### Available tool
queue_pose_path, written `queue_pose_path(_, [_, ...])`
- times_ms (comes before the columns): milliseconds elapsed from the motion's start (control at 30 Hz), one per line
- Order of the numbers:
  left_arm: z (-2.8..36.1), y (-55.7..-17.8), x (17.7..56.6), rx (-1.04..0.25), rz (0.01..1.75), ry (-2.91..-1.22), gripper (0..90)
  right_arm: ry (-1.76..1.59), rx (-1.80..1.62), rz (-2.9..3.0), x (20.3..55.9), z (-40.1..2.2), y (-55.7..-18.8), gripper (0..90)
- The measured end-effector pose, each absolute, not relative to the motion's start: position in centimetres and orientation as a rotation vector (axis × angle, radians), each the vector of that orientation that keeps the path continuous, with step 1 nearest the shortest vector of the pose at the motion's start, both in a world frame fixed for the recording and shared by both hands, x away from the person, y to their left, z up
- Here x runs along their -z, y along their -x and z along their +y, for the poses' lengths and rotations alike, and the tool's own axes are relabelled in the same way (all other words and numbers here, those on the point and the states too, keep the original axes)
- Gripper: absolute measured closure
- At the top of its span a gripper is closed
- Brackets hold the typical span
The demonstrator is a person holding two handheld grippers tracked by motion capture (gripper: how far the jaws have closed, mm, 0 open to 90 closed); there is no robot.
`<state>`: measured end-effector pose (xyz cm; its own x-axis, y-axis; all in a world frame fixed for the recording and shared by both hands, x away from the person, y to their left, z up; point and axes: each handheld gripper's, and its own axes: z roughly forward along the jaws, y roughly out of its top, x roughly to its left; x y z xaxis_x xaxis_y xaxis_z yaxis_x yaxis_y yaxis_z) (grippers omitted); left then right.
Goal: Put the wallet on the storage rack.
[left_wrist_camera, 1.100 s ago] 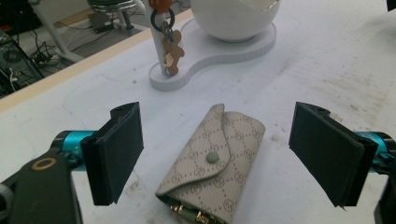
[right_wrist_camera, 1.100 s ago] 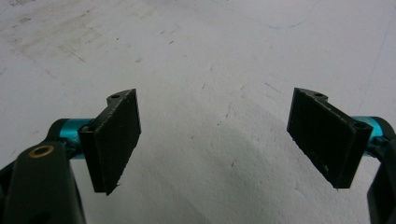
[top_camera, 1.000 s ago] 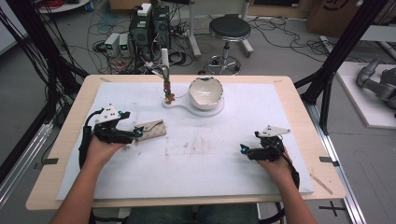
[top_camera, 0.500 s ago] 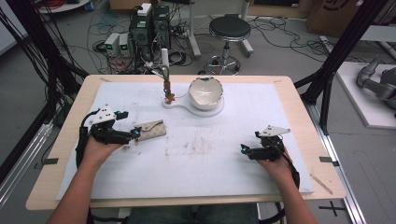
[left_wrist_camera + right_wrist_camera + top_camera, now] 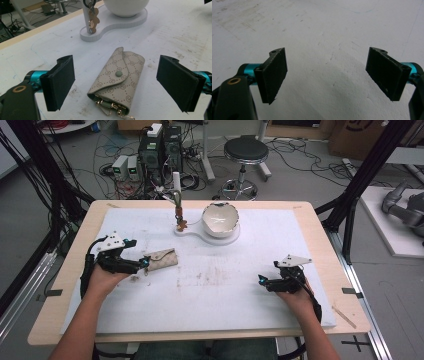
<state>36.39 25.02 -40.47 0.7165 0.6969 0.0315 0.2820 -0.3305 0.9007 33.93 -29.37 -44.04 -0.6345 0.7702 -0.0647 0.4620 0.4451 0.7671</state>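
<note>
We are keeping our left gripper [image 5: 116,82] wide apart around the key pouch [image 5: 117,80], which hasn't moved from 9 o'clock on the table [image 5: 210,320]. Our right gripper [image 5: 329,77] is waiting apart at 4 o'clock, so we are still getting ready to grab.

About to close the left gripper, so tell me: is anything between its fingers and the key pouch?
Nothing visible. The key pouch lies flat on the white mat between the open left gripper fingers, apart from both.

your left gripper [image 5: 145,264] sits at the near end of the key pouch [image 5: 161,258] on the mat [image 5: 210,305]; behind it, to the right, the stand [image 5: 192,230] carries a bowl [image 5: 220,219]; your right gripper [image 5: 261,281] lies well apart.
</note>
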Motion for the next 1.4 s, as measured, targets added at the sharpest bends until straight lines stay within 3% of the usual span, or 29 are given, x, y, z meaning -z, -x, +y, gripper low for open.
queue_pose_path(667, [22.9,-40.3,43.3,-0.4,0.689,-2.065,15.1,-1.034,-1.006,2.316,44.4,-29.1,-33.7,17.6])
queue_pose_path(1400, [22.0,-41.1,45.5,-0.327,0.667,-2.217,18.1,-1.038,-0.992,2.328,44.7,-29.0,-33.7,17.7])
